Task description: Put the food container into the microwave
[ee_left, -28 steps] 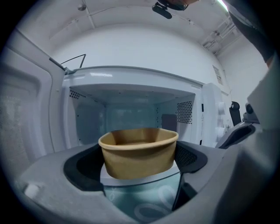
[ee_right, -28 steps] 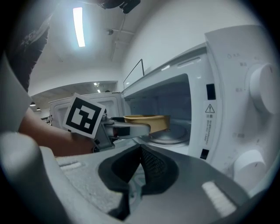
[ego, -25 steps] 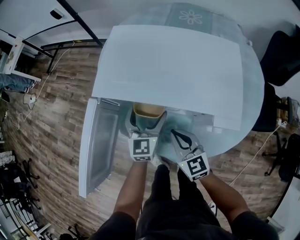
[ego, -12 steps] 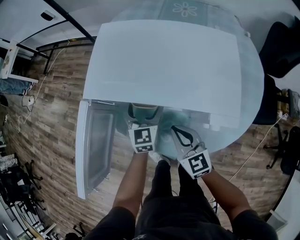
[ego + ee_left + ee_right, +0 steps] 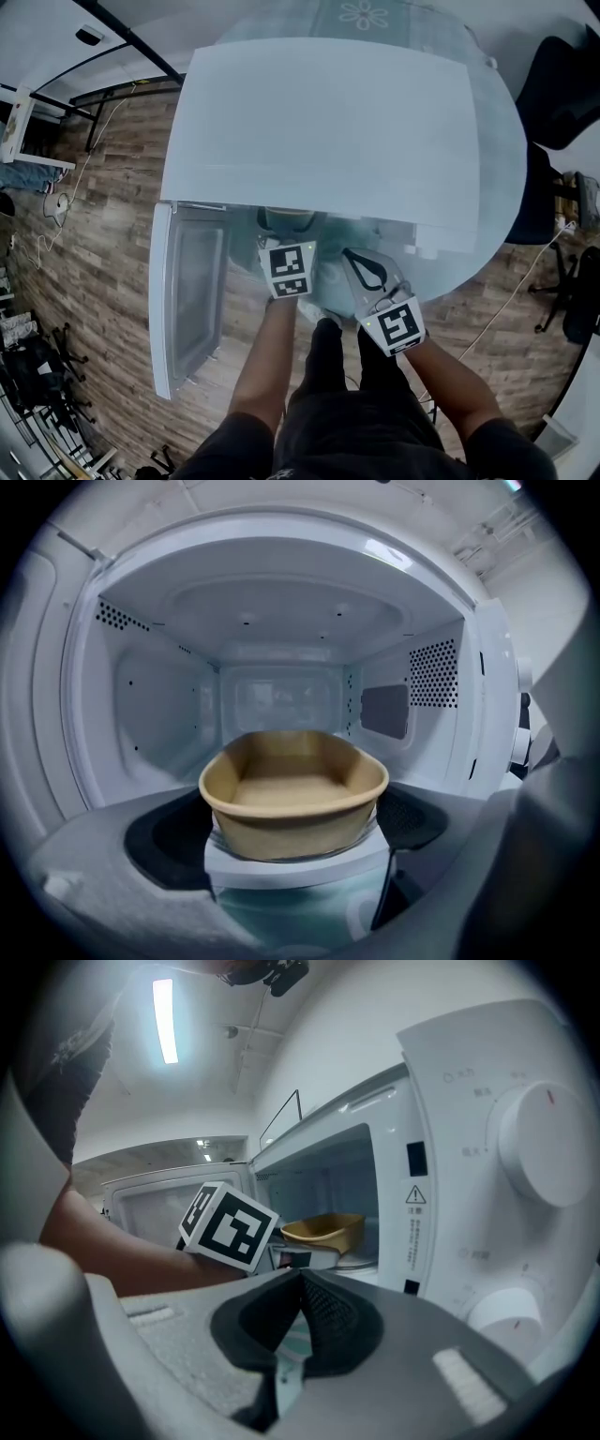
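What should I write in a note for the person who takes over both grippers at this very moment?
Left gripper: jaws shut on the food container, holding it inside the microwave, just past the opening.
Right gripper: jaws shut, empty, outside by the control knob.
Door: open, swung to the left.
Done: container brought into the cavity; whether it is set down, I cannot tell.
Left: set it down, open the jaws, pull the left gripper out, and probably close the door.

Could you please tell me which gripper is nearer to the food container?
Left. The left gripper is closed on the food container in the microwave opening; the right gripper is shut and empty outside, off to the container's right, by the control panel.
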Motion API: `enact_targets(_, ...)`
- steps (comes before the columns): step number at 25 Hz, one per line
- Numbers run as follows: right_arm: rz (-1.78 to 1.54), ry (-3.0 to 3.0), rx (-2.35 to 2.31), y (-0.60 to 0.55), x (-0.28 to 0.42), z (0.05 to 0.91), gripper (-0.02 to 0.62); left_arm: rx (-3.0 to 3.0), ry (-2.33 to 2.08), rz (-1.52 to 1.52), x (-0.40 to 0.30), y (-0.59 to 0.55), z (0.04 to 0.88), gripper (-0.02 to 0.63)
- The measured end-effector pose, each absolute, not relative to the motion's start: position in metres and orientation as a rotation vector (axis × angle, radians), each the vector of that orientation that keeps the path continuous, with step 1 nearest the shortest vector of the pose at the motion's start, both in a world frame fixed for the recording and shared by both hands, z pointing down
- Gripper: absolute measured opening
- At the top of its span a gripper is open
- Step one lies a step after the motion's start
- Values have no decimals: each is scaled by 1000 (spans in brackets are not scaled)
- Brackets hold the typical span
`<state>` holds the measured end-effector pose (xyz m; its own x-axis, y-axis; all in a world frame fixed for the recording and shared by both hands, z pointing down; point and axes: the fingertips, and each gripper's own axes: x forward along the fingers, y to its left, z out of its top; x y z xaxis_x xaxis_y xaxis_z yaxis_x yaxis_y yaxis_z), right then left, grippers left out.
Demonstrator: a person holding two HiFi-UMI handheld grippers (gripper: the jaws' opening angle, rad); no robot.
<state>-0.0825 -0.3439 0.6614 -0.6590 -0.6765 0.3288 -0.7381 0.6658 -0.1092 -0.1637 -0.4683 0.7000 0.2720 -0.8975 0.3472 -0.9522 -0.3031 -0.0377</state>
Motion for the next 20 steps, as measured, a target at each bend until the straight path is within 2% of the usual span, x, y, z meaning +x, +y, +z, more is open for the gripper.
enact_targets(12, 308, -2651, 1116, -343, -87, 651, -5, 2319, -1771, 434, -172, -423, 697, 540)
enact_targets(20, 288, -2702, 1111, -341, -104, 620, -5, 2262, -1844, 381, -197, -374, 663, 522)
